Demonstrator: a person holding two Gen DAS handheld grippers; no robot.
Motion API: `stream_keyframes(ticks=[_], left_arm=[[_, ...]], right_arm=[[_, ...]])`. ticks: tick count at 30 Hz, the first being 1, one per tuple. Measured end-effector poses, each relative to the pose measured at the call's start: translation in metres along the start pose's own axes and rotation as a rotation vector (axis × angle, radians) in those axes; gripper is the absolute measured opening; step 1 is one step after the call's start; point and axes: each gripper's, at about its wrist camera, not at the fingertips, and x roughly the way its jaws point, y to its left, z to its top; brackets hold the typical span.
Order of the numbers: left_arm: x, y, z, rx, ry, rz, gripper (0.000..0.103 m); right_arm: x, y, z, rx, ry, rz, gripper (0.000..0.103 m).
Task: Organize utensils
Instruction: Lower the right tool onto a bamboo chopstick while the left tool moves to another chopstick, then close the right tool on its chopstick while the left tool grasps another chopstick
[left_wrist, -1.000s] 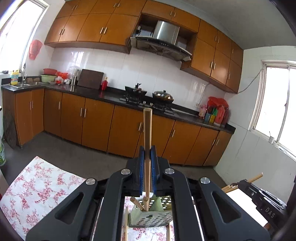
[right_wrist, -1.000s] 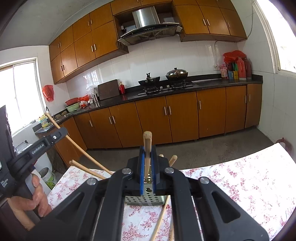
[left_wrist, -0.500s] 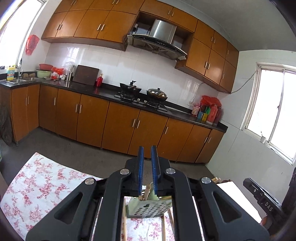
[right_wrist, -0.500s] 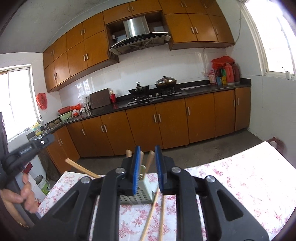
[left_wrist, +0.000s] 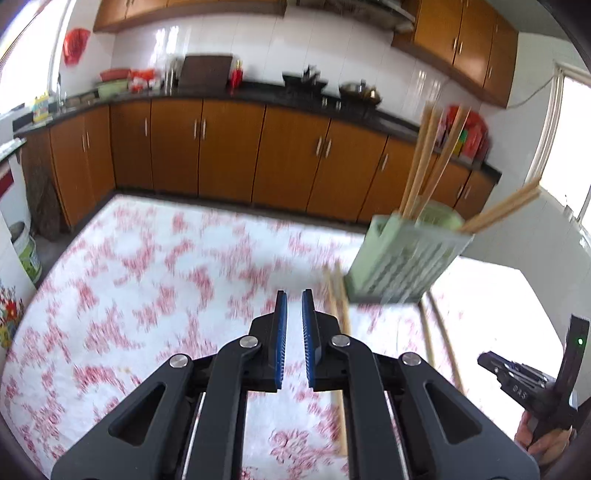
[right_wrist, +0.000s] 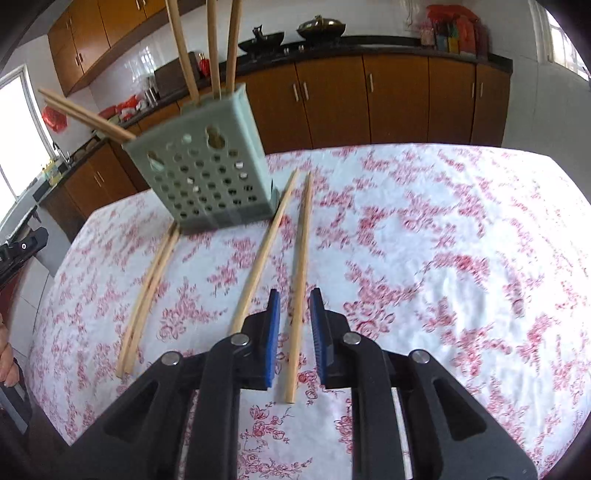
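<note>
A pale green perforated utensil holder (left_wrist: 406, 254) (right_wrist: 207, 166) stands on the flowered tablecloth (right_wrist: 424, 240) with several wooden chopsticks (right_wrist: 214, 44) sticking out of it. More chopsticks lie flat on the cloth: a pair left of the holder (right_wrist: 147, 295) and two single ones in front of it (right_wrist: 264, 254). My right gripper (right_wrist: 293, 306) hangs open just above the near end of the rightmost chopstick (right_wrist: 301, 240), which shows between its blue pads without touching them. My left gripper (left_wrist: 291, 306) is shut and empty, over bare cloth to the left of the holder.
Brown cabinets and a dark counter (left_wrist: 258, 92) with a stove and pots run along the back wall. A white bucket (left_wrist: 26, 251) stands on the floor at the left. A hand (left_wrist: 543, 439) grips the other black tool at the lower right.
Each gripper held an upright chopstick over the holder a second ago and has let it go. Both have since dropped and tilted down towards the table.
</note>
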Motion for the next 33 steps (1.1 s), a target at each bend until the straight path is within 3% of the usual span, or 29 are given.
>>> stream_keyframes(ticks=[5,9,14,18,26,33], left_arm=[[0.023,0.002,-0.028,0.014,0.095,-0.038,0.009],[0.035,-0.005,-0.042,0.032,0.137,-0.091,0.009],[0.051,-0.024,-0.054,0.081,0.192,-0.139,0.009],[0.064,-0.035,-0.061,0.1,0.233,-0.156,0.009],[0.077,-0.045,-0.073,0.134,0.28,-0.127,0.009],[0.077,-0.052,-0.073,0.187,0.252,-0.047,0.008]], right_arm=[[0.032,0.008,-0.014,-0.036,0.061,-0.051,0.018],[0.032,0.005,-0.016,-0.063,0.049,-0.105,0.008],[0.024,-0.035,-0.01,0.074,0.021,-0.191,0.008],[0.018,-0.046,-0.012,0.091,0.024,-0.185,0.008],[0.019,-0.041,-0.012,0.063,0.023,-0.189,0.008],[0.027,-0.038,-0.007,0.052,0.025,-0.194,0.008]])
